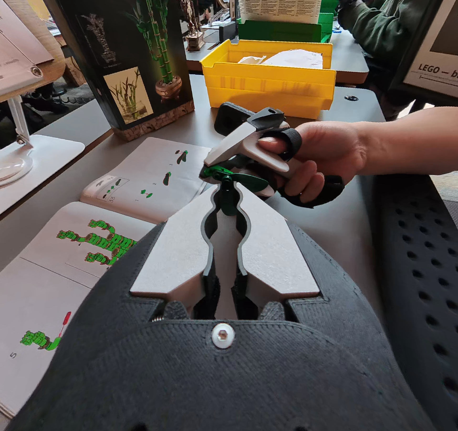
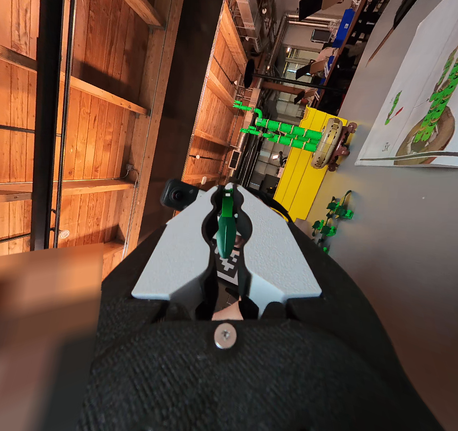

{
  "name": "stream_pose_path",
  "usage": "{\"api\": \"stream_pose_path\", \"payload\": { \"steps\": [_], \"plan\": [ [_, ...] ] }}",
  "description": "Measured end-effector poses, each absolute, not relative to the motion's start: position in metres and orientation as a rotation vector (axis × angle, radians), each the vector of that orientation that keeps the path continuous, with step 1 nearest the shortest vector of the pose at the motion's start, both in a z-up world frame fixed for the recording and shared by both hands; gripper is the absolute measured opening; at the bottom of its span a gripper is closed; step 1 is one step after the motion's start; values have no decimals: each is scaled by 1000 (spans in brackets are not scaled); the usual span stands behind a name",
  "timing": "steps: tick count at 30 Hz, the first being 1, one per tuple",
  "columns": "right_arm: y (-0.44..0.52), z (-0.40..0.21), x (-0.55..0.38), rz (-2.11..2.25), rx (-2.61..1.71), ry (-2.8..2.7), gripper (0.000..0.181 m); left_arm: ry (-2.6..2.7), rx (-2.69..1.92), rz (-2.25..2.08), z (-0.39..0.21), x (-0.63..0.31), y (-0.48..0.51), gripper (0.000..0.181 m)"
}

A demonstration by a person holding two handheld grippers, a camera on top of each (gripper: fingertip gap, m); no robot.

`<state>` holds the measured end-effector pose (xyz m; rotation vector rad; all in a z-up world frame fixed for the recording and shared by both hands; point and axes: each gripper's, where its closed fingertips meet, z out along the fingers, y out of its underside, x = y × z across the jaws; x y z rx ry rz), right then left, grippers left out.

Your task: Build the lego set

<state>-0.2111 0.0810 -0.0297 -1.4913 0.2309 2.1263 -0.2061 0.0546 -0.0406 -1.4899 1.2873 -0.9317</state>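
Observation:
My left gripper [image 1: 226, 183] is shut on a small dark green stem piece [image 1: 227, 204] held at its tips. My right gripper [image 1: 210, 171], held by a hand, meets it from the right with green leaf pieces [image 1: 249, 180] touching the stem's top. In the right wrist view my right gripper [image 2: 228, 191] is shut on a green leaf piece [image 2: 225, 238] that runs back between the fingers. The built bamboo stalks [image 2: 287, 131] stand in their tan pot [image 2: 324, 144] on the grey table. Several loose leaf sprigs [image 2: 332, 217] lie near it.
The open instruction booklet [image 1: 148, 171] lies on the table left of the grippers; it also shows in the right wrist view [image 2: 421, 84]. The black set box [image 1: 119, 54] stands behind it. A yellow bin [image 1: 267, 82] sits at the back. A white stand base [image 1: 37, 156] is far left. My left and right fingertips are right by each other.

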Motion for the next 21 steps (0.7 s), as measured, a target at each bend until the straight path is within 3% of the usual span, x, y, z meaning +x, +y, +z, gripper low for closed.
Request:
{"api": "stream_pose_path", "payload": {
  "steps": [21],
  "plan": [
    [82,-32,-213,2206,-1429,347,5,1398,-1396,-633,-46,-207,56,6]
  ]
}}
